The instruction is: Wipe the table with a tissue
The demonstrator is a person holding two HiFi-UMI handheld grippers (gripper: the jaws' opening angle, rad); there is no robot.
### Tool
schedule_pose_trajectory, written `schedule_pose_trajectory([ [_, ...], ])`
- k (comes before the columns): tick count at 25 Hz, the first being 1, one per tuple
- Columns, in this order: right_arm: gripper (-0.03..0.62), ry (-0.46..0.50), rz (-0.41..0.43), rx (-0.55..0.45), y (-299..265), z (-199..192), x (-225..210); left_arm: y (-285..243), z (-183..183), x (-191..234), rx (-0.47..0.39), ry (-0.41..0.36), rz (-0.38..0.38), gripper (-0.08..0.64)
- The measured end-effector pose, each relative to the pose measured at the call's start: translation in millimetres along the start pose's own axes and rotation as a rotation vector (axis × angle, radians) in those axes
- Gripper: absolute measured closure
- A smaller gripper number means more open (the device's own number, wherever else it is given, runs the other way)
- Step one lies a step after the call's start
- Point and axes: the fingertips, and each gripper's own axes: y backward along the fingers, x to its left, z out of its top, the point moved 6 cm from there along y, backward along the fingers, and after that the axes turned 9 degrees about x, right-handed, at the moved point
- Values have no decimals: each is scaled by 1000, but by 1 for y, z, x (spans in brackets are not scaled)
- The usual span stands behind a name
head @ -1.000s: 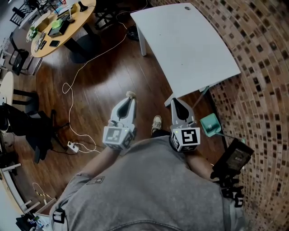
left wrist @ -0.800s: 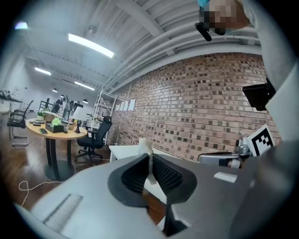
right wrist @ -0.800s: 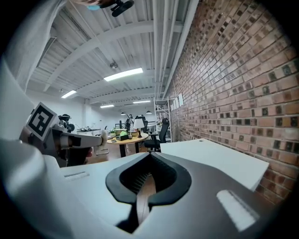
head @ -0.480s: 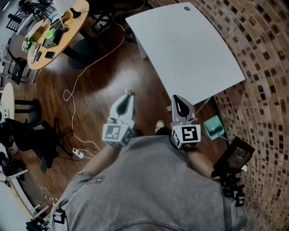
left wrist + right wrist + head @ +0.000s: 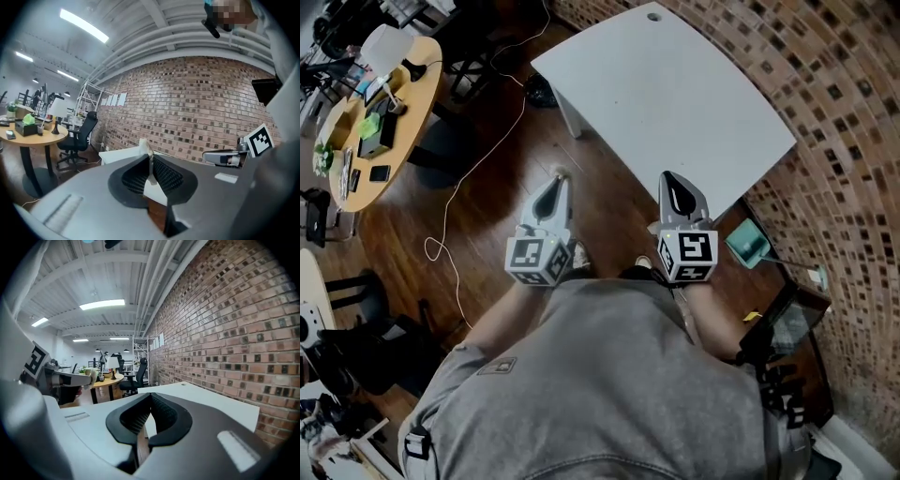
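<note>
The white table (image 5: 675, 103) stands ahead against the brick wall, its top bare. My left gripper (image 5: 558, 180) hovers over the wooden floor just short of the table's near left side. Its jaws are shut on a small pale tissue (image 5: 146, 147) that sticks out at the tips, also seen as the tissue (image 5: 562, 174) in the head view. My right gripper (image 5: 669, 178) is shut with nothing in it, its tips at the table's near edge. In the right gripper view the right gripper (image 5: 150, 397) points along the table (image 5: 211, 404). The left gripper (image 5: 149, 158) faces the table's corner (image 5: 119, 154).
A round wooden table (image 5: 366, 122) with clutter stands at far left, with an office chair (image 5: 79, 138) near it. A white cable (image 5: 459, 187) trails across the floor. A teal dustpan (image 5: 748, 246) lies under the table's right end. The brick wall (image 5: 834, 122) bounds the right.
The person has stepped closer to the white table. Both grippers have moved forward with the body, the right one reaching the table's edge. Both stay shut.
</note>
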Motion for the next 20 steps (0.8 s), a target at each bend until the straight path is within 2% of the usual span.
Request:
schedule_pose_trajectory([
  [6, 578, -31, -135, 3, -20, 19, 29, -18, 24, 51, 16, -24, -107, 532],
  [10, 578, -47, -186, 19, -26, 21, 39, -30, 29, 68, 30, -30, -148, 532],
  [20, 578, -93, -262, 14, -39, 26, 5, -89, 35, 50, 82, -62, -238, 531],
])
